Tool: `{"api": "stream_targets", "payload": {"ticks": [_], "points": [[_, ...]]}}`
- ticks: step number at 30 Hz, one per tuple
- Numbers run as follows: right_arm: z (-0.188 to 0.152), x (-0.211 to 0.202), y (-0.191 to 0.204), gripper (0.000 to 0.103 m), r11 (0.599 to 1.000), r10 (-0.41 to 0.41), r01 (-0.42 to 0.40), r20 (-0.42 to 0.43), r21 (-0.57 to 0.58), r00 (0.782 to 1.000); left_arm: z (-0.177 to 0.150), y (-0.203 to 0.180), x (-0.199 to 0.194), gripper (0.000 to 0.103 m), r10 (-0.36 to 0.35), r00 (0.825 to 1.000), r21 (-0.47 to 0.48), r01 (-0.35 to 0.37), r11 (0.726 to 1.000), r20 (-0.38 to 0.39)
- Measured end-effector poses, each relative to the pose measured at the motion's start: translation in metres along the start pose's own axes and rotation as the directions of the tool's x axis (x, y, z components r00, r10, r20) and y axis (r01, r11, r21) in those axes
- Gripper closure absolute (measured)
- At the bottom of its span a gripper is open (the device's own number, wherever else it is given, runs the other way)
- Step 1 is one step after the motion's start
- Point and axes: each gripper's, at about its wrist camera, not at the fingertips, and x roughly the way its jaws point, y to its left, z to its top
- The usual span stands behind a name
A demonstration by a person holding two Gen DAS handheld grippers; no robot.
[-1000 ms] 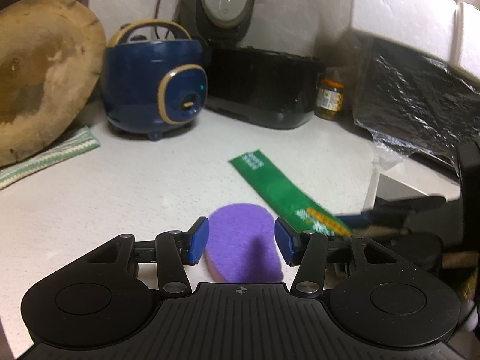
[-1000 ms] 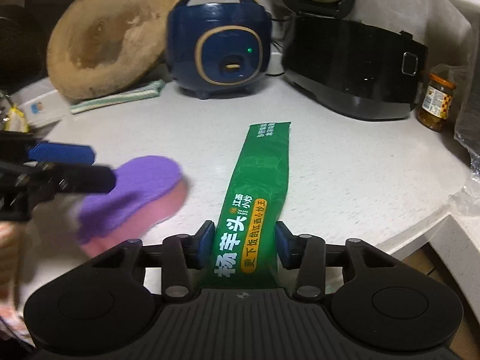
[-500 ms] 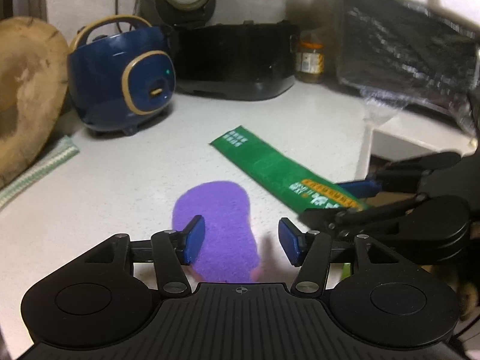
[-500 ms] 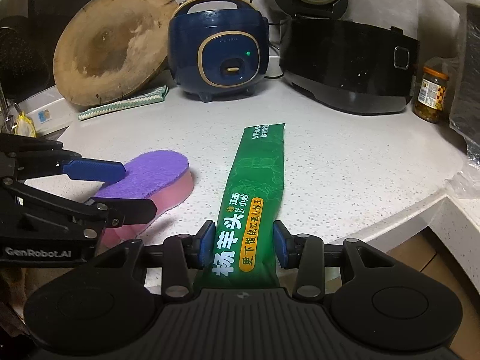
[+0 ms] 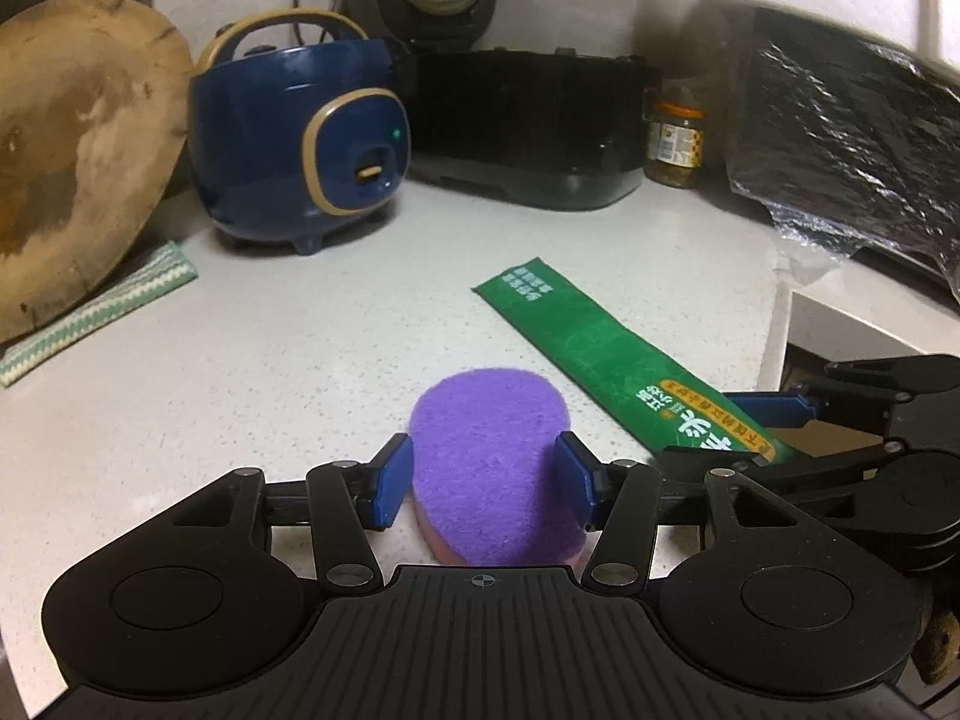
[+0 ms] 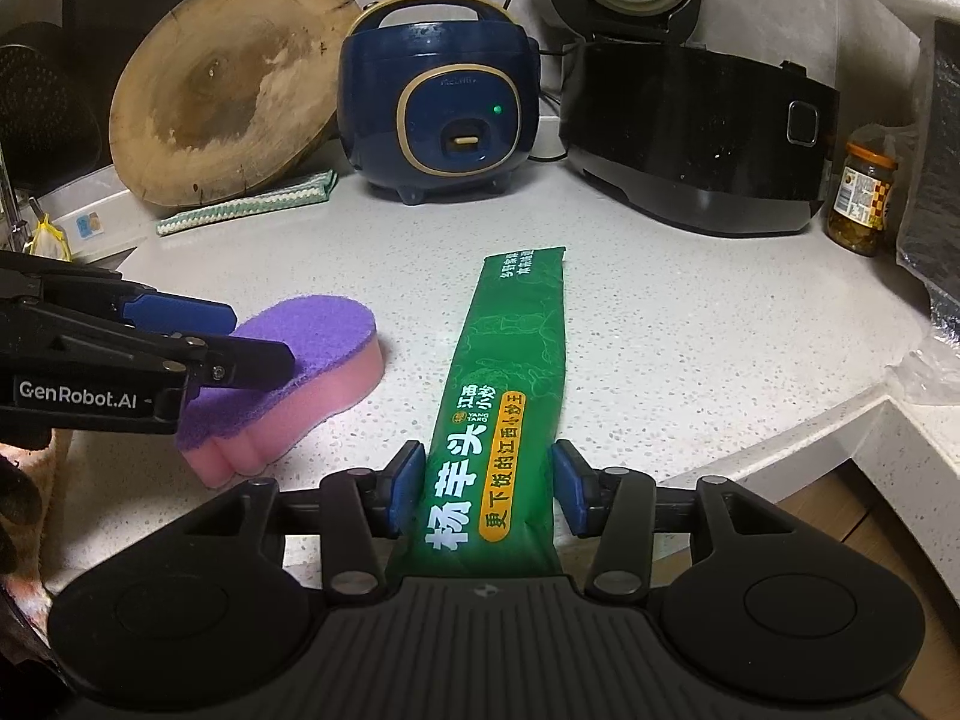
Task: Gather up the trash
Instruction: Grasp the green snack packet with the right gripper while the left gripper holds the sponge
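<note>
A purple-topped pink sponge [image 5: 492,462] lies on the white speckled counter. My left gripper [image 5: 485,489] is open, its blue pads on either side of the sponge. In the right wrist view the sponge [image 6: 300,384] sits at the left with the left gripper's fingers [image 6: 180,312] around it. A long green snack wrapper [image 6: 510,396] lies flat, its near end at the counter's front edge. My right gripper [image 6: 485,492] is open with its pads beside that near end. The wrapper also shows in the left wrist view [image 5: 606,354], with the right gripper [image 5: 768,426] at its end.
At the back stand a blue rice cooker [image 6: 438,108], a black cooker [image 6: 696,144], a jar [image 6: 864,198], a round wooden board [image 6: 222,96] and a striped cloth [image 6: 246,204]. A black plastic-wrapped item [image 5: 852,156] sits at the right. The counter edge [image 6: 780,468] drops off at front right.
My left gripper has moved forward so that its pads now straddle the sponge. The right gripper has stayed around the wrapper's near end, jaws a little wider apart.
</note>
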Motion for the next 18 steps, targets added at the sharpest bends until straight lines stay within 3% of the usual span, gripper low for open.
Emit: {"api": "stream_targets", "payload": {"ticks": [6, 14, 18], "points": [[-0.002, 0.001, 0.002, 0.047, 1.0, 0.009, -0.009, 0.007, -0.004, 1.0, 0.0, 0.001, 0.007, 0.037, -0.014, 1.0, 0.008, 0.014, 1.0, 0.0], [0.0, 0.002, 0.002, 0.047, 1.0, -0.004, 0.004, -0.011, -0.017, 1.0, -0.004, 0.001, 0.02, 0.036, -0.054, 0.996, -0.003, 0.054, 0.999, -0.065], [0.001, 0.004, 0.004, 0.047, 1.0, -0.017, 0.017, -0.012, -0.013, 1.0, -0.005, 0.003, 0.022, 0.036, -0.073, 0.995, -0.019, 0.072, 0.997, -0.061]]}}
